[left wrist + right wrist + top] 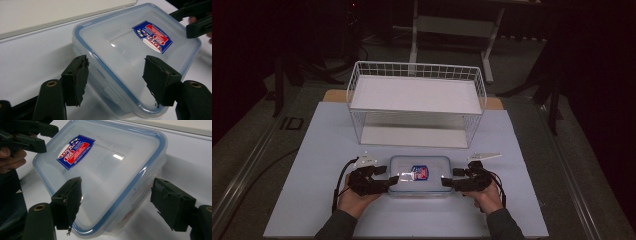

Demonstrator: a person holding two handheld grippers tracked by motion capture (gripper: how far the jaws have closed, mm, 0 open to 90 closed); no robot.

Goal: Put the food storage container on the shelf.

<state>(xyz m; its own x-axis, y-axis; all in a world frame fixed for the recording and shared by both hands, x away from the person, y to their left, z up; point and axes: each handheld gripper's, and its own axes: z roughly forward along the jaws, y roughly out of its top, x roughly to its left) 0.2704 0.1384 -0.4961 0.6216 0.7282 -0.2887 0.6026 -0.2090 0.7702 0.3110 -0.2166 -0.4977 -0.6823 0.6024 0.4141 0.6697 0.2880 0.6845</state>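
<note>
A clear plastic container (pixel 420 175) with a blue-rimmed snap lid and a red and blue label lies flat on the white mat, near the front. My left gripper (pixel 393 181) stands open at its left end. In the left gripper view the jaws (pixel 116 75) straddle the near corner of the container (pixel 130 50) without pressing on it. My right gripper (pixel 446 181) is open at the right end. Its jaws (pixel 117 200) stand wide around that corner of the container (pixel 105 170), one pad over the lid and one beside the side latch.
A white wire basket rack (pixel 417 100) with two shelves stands behind the container at the back of the mat (pixel 312 175). The mat's edges drop to a dark table surround. A person's hands and dark sleeves come in from the bottom.
</note>
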